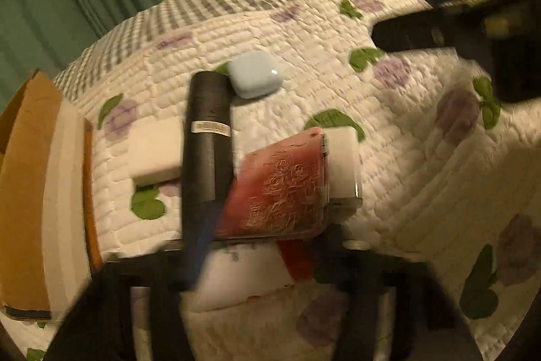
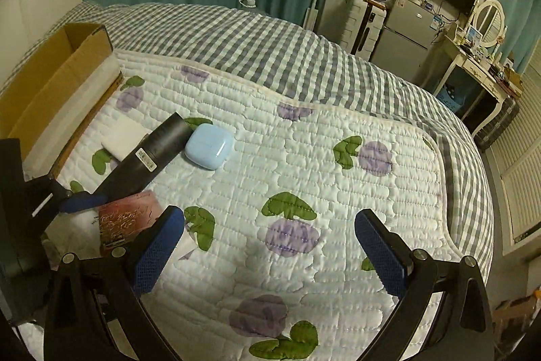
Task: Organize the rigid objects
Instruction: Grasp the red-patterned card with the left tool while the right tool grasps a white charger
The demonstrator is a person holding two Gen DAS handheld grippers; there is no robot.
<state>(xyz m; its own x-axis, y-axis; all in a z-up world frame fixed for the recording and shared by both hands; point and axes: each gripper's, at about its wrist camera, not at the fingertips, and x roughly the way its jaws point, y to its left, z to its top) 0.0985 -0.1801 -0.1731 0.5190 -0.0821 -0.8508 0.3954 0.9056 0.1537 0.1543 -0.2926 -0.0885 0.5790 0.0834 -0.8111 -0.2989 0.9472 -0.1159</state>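
Note:
On the quilted bed lie a black cylinder (image 1: 208, 137) (image 2: 145, 158), a light blue case (image 1: 253, 74) (image 2: 209, 146), a white block (image 1: 155, 151) (image 2: 123, 137) and a red patterned box in a clear case (image 1: 280, 188) (image 2: 126, 219). My left gripper (image 1: 257, 246) is shut on the near ends of the black cylinder and the red box; its fingers (image 2: 81, 203) show at the left of the right wrist view. My right gripper (image 2: 270, 249) is open and empty above the quilt, to the right of these objects; it also shows in the left wrist view (image 1: 439, 32).
An open cardboard box (image 1: 30, 192) (image 2: 50, 80) with a white lining stands at the left edge of the bed. A grey checked blanket (image 2: 270, 46) covers the far side. A fridge, dresser and mirror stand beyond the bed.

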